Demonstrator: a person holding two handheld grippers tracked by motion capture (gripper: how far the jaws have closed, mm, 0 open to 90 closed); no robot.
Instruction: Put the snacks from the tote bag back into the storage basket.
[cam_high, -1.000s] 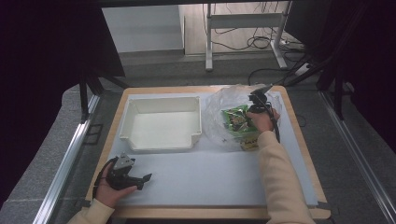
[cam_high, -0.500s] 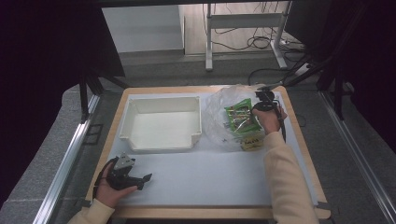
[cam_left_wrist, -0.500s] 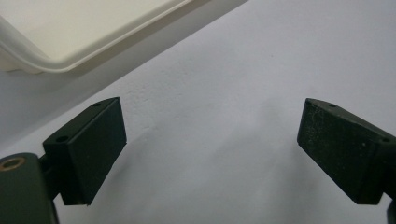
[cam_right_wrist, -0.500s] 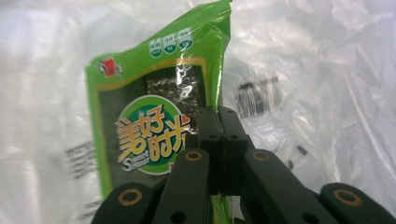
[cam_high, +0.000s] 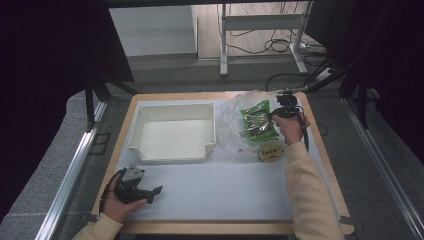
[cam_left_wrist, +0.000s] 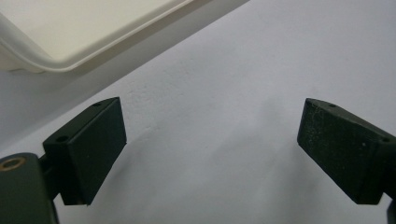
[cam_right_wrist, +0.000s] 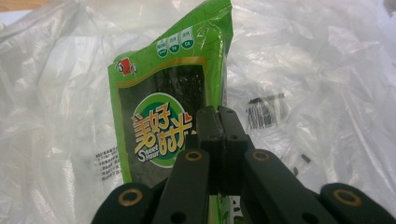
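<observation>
the tabletop (cam_high: 225, 195) carries a white bin (cam_high: 172, 132), and everything here is placed from that bin. the bin is bare inside, so nothing has been moved into it yet. to the right of the bin, touching or nearly touching its right wall, lies a crumpled clear plastic bag (cam_high: 235, 125) with the snacks on and in it. the green snack packet (cam_high: 258, 121) stands tilted up out of that bag, to the right of the bin, pinched at its lower edge by the right tool (cam_high: 280, 112), whose jaws are closed tight on it. a small yellow packet (cam_high: 271, 150) lies at the near edge of the bag, also to the right of the bin, untouched. the left tool (cam_high: 152, 192) rests in front of the bin's near left corner, jaws spread wide with nothing between them. by my reading the job has only just started: one packet is gripped and coming out of the bag, the carry over to the bin remains, and the yellow packet waits after it.
</observation>
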